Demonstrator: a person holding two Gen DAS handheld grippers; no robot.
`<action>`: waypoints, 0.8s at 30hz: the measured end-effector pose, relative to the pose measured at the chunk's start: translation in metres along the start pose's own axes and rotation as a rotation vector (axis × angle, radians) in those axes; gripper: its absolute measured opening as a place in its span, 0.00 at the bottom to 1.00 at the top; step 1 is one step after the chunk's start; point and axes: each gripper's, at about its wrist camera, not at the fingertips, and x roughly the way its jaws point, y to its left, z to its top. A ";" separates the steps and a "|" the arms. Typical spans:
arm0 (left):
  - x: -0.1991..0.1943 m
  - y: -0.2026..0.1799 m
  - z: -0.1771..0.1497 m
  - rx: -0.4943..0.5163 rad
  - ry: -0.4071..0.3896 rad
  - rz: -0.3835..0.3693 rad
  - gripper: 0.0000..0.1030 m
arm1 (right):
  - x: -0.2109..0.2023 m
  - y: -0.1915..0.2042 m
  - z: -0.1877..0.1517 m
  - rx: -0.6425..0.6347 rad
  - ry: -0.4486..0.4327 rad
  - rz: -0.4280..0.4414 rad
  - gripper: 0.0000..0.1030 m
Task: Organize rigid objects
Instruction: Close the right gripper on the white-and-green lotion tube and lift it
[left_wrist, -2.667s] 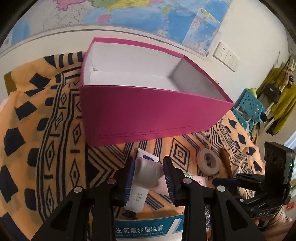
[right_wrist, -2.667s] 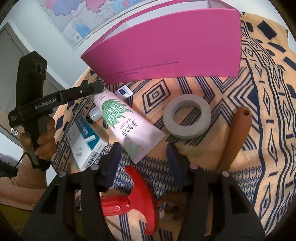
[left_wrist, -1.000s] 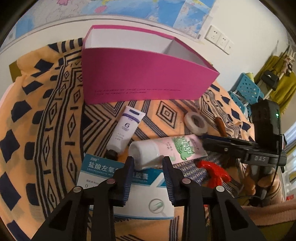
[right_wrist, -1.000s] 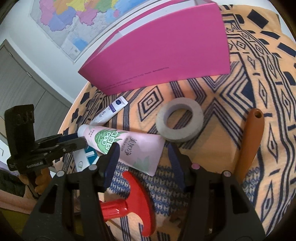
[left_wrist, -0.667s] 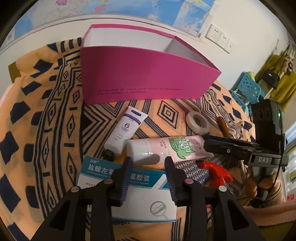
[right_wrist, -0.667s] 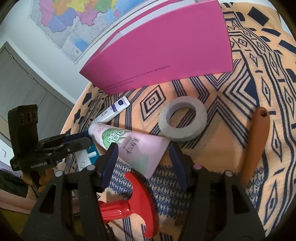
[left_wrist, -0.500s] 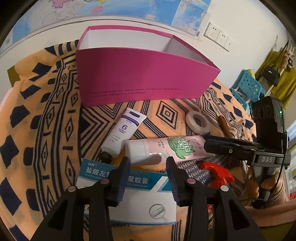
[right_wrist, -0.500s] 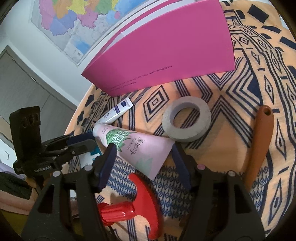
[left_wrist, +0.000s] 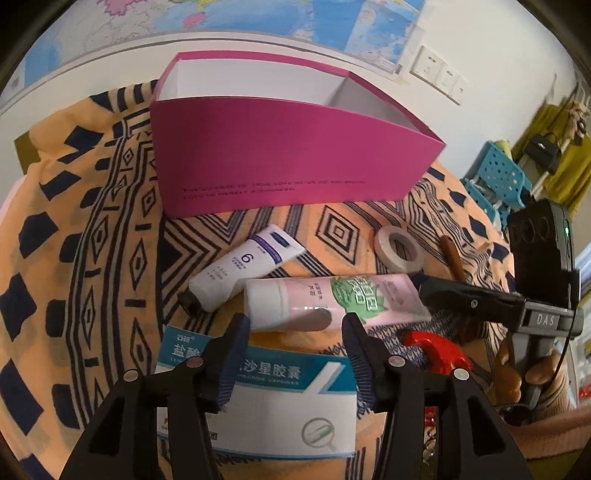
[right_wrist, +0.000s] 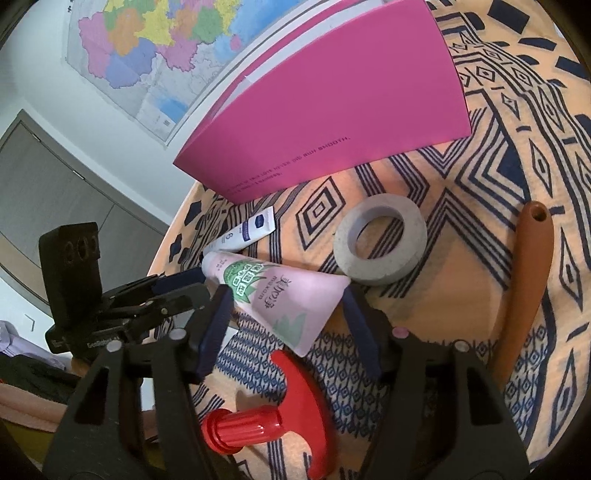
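Lying released at lower centre of the frame, the pink tube (left_wrist: 332, 299) is risking rolling off the desk (left_wrist: 74, 258), both the left hand-held gripper (left_wrist: 295, 328) having just been opening and the right hand-held gripper (right_wrist: 284, 299) standing apart around it.

Room with a wall map above a cloth-covered counter

A coloured wall map (left_wrist: 258, 22) hangs on the white wall; right of it sit wall sockets (left_wrist: 439, 75), further right a blue perforated chair (left_wrist: 495, 177); left of it, grey cabinet doors (right_wrist: 55, 177).
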 end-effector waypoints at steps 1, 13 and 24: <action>0.001 0.001 0.000 -0.009 0.002 -0.002 0.51 | 0.000 -0.001 0.000 0.002 0.001 0.004 0.58; 0.007 0.006 0.006 -0.023 -0.008 0.000 0.50 | 0.001 -0.001 0.000 -0.010 0.013 -0.009 0.55; -0.005 -0.009 0.008 0.016 -0.026 0.005 0.49 | -0.007 0.012 0.005 -0.055 0.001 -0.055 0.55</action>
